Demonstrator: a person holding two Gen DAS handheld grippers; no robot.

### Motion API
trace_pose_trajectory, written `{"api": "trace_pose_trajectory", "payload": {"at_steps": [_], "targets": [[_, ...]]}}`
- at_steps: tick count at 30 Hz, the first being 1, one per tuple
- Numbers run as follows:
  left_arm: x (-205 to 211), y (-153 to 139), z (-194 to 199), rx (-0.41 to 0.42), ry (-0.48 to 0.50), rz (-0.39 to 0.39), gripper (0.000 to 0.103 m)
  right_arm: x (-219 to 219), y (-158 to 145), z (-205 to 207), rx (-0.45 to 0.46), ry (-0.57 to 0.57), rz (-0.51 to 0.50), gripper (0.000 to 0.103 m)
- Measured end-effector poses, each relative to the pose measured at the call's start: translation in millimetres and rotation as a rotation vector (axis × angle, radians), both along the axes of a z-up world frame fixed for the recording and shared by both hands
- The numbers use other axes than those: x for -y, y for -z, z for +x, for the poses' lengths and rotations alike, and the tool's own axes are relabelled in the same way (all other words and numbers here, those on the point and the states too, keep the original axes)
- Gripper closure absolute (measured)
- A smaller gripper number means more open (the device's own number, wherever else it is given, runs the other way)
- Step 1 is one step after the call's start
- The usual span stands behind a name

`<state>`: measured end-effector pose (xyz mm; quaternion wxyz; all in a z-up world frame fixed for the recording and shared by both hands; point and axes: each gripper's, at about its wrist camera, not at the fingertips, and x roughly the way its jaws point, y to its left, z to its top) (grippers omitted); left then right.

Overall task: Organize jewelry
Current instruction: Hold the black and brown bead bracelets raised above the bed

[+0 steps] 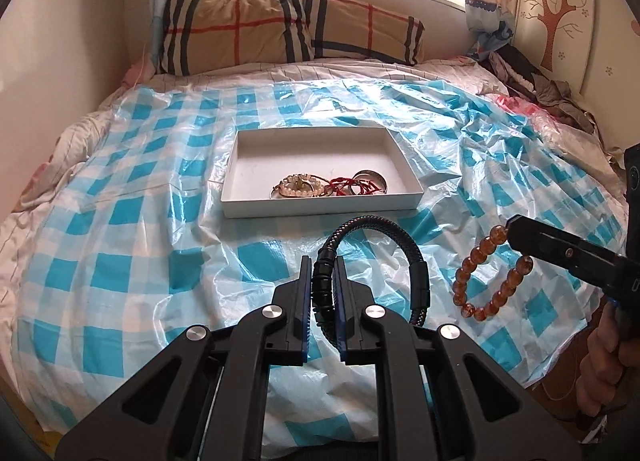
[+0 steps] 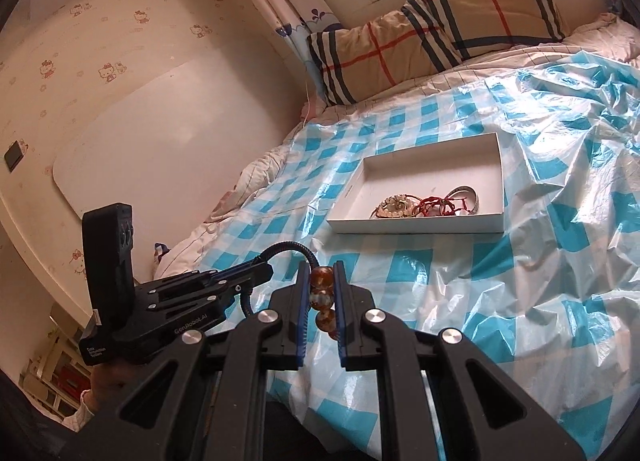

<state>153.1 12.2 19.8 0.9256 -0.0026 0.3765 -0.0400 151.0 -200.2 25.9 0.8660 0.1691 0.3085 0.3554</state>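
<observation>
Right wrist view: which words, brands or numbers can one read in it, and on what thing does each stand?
"GenRobot.AI": on the black body of the left gripper.
Small white print, three lines, on the rear corner of that gripper: too small to read.
Thin dark print on the outer wall of the white box: too blurred to read.
The wallpaper shows cartoon cats only, no words.

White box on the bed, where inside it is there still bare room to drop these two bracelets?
The shallow white cardboard box is bare across its far half and near-left corner. Its near-right part is crowded with a pale bead bracelet, red cord bracelets and a silver bangle, tangled together.
</observation>
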Motion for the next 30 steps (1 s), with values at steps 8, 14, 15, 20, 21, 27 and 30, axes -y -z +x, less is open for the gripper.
{"api": "trace_pose_trajectory", "payload": {"at_steps": [8,14,15,20,21,27,30], "targets": [[5,-24,-21,0.052,-0.002,0.014,0.094,5,-13,-20,0.026,0.016,0.013,0.091],[7,-36,-34,0.077,0.000,0.013,0.094,8,-23,-33,0.047,0.022,0.021,0.091],[7,-38,-37,0.080,0.000,0.013,0.094,9,-25,-35,0.051,0.022,0.023,0.091],[7,-46,-49,0.096,0.001,0.010,0.094,10,-33,-47,0.067,0.025,0.028,0.091],[7,-47,-51,0.098,0.000,0.010,0.094,10,-34,-49,0.070,0.025,0.030,0.091],[7,-54,-66,0.108,-0.001,0.010,0.094,11,-40,-63,0.084,0.025,0.035,0.091],[6,-55,-73,0.111,-0.005,0.010,0.094,10,-43,-68,0.086,0.022,0.034,0.091]]}}
